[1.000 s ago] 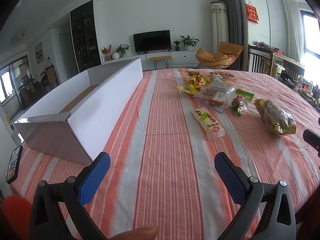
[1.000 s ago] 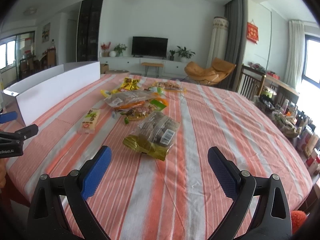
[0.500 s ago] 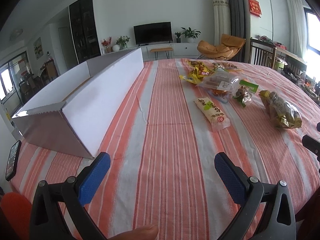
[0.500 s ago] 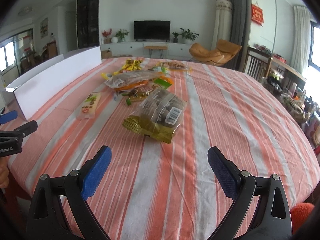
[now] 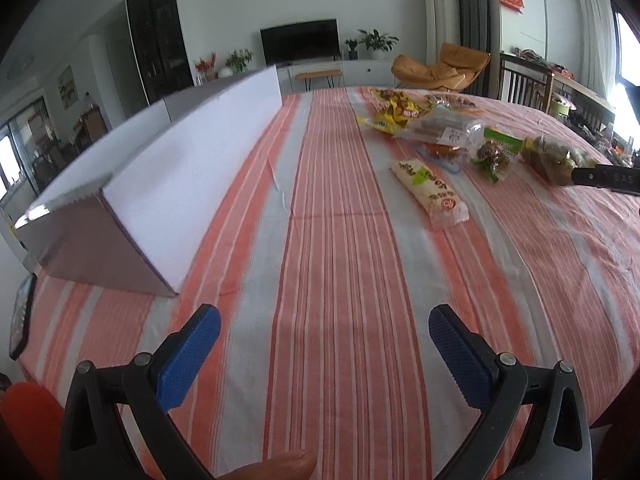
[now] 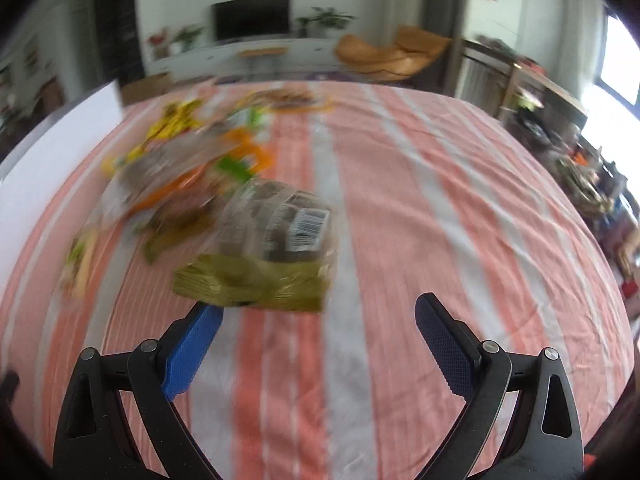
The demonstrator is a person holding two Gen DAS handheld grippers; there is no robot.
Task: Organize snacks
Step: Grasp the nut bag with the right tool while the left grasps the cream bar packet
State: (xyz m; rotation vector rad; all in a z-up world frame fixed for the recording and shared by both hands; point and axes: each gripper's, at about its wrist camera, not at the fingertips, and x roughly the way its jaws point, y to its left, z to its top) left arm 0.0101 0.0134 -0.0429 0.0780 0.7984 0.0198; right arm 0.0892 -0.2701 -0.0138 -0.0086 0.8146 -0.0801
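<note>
A long white box (image 5: 192, 168) lies open-topped on the striped tablecloth (image 5: 340, 240). To its right the snacks are spread flat: a white packet (image 5: 430, 190) nearest, a clear bag (image 5: 440, 130), a yellow packet (image 5: 390, 114), and a gold-edged bag (image 6: 276, 248) farthest.

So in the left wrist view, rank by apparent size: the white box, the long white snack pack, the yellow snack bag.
1. white box, by far the largest.
2. long white snack pack.
3. yellow snack bag; it lies farther away and partly overlapped, so 2 versus 3 is unsure.
</note>
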